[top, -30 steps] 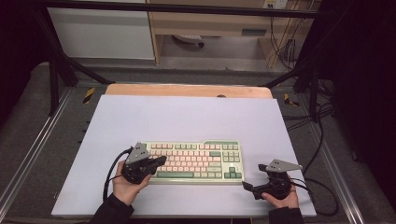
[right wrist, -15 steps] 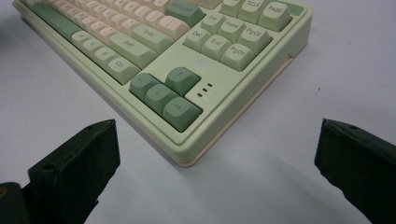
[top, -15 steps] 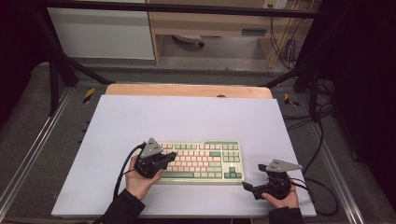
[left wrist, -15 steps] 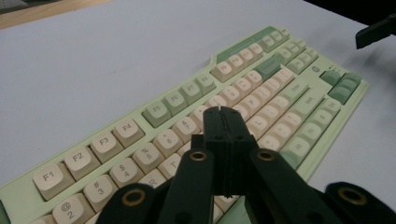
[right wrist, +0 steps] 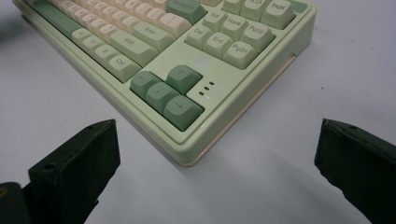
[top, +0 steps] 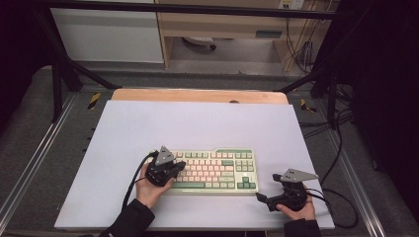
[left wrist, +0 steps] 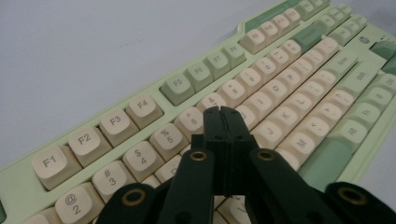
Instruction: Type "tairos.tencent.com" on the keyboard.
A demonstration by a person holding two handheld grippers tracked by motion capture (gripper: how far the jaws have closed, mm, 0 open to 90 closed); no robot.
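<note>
Keyboard (top: 213, 170) work has barely begun: your left gripper (left wrist: 224, 122), fingers together, hovers over the number row; right gripper (right wrist: 215, 158), fingers apart, waits beside its corner.

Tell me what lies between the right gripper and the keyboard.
Nothing: in the right gripper view, only bare white table surface separates the open right gripper from the keyboard corner. The high view agrees.
</note>
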